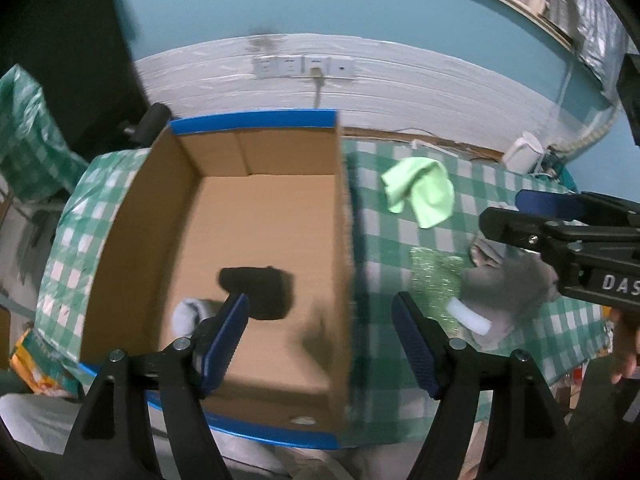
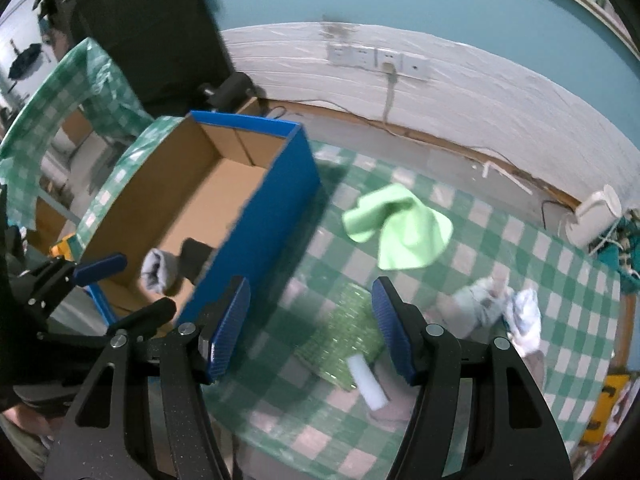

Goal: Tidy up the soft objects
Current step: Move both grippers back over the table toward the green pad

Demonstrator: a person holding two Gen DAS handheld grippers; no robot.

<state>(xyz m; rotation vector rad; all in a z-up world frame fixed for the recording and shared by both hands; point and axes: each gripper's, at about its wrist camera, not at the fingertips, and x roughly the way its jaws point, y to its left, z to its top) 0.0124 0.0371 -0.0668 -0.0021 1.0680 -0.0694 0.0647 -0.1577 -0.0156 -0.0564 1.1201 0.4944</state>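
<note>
Your black sock (image 1: 260, 292) lies on the cardboard box (image 1: 256, 152) floor, lower centre of the left wrist view, a grey sock (image 1: 190, 314) just beside it. Left gripper (image 1: 320, 328) hangs above, fingers apart, gripping nothing. Only this view reads "DAS" on your right gripper (image 2: 310, 320), also spread wide. Only the right view shows the white rag (image 2: 524, 316) at right, beyond the green cloth (image 2: 400, 232) and glittery green pad (image 2: 344, 332).
</note>
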